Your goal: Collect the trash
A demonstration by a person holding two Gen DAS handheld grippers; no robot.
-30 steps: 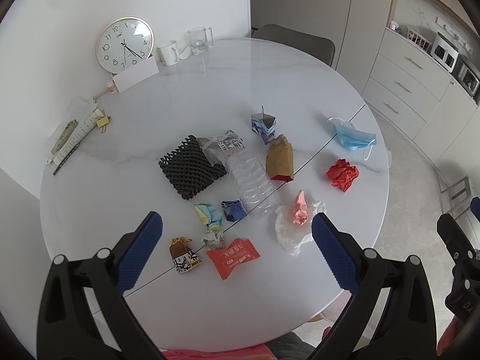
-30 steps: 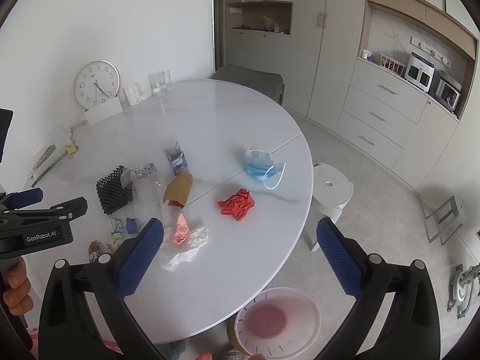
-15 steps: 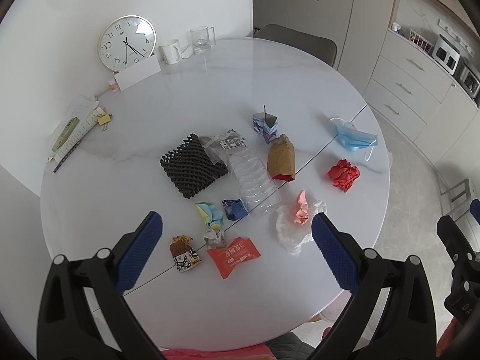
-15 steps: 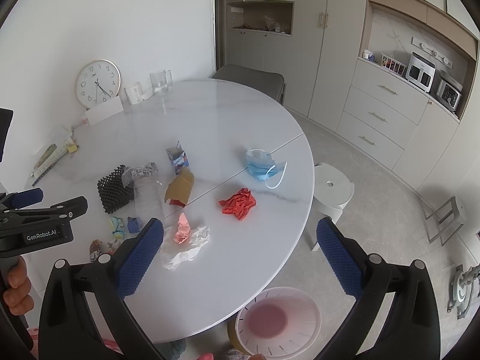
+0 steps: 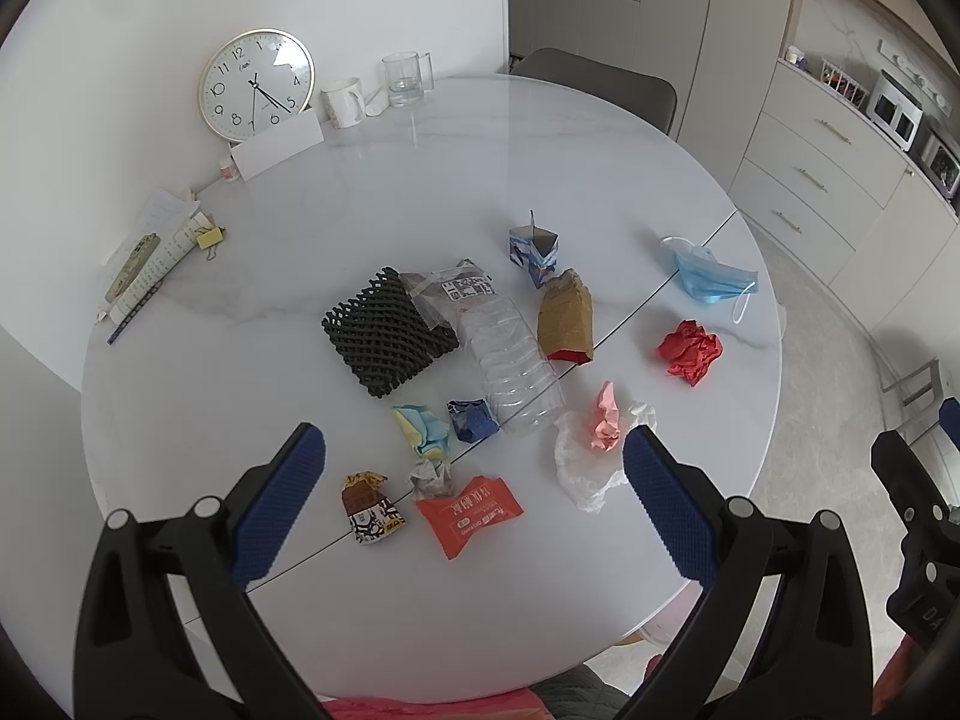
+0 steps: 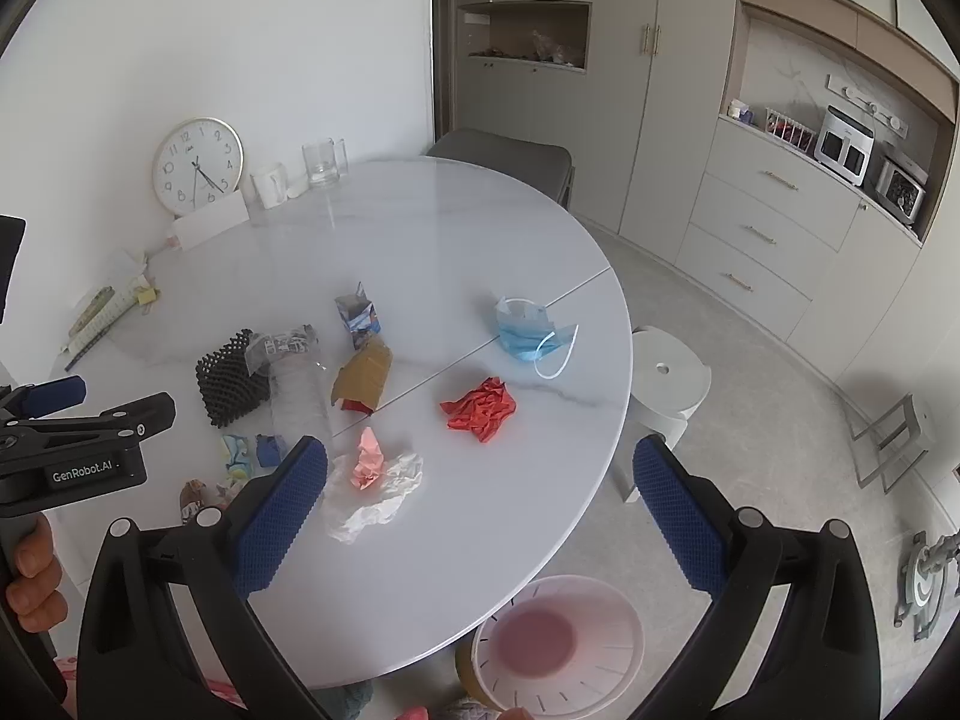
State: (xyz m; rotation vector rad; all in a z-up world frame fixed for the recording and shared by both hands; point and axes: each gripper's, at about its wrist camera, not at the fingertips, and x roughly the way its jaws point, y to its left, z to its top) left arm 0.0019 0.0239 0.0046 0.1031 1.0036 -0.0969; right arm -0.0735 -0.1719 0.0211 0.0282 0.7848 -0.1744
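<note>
Trash lies scattered on a round white table (image 5: 360,192): a black foam net (image 5: 384,330), a clear plastic bottle (image 5: 510,366), a brown paper bag (image 5: 565,318), a small blue carton (image 5: 534,247), a blue face mask (image 5: 711,276), red crumpled paper (image 5: 690,351), pink paper on white tissue (image 5: 603,429), an orange wrapper (image 5: 468,513) and small wrappers. My left gripper (image 5: 474,498) is open above the near edge. My right gripper (image 6: 480,510) is open and empty, above the table's right edge. A white bin (image 6: 558,642) stands on the floor below.
A clock (image 5: 257,84), a mug (image 5: 343,101), a glass (image 5: 405,78) and papers (image 5: 150,258) sit along the wall side. A white stool (image 6: 666,378) and a grey chair (image 6: 510,156) stand by the table. Cabinets (image 6: 774,228) line the right.
Both views have shifted only slightly. Nothing on the table has moved and both grippers stay open.
</note>
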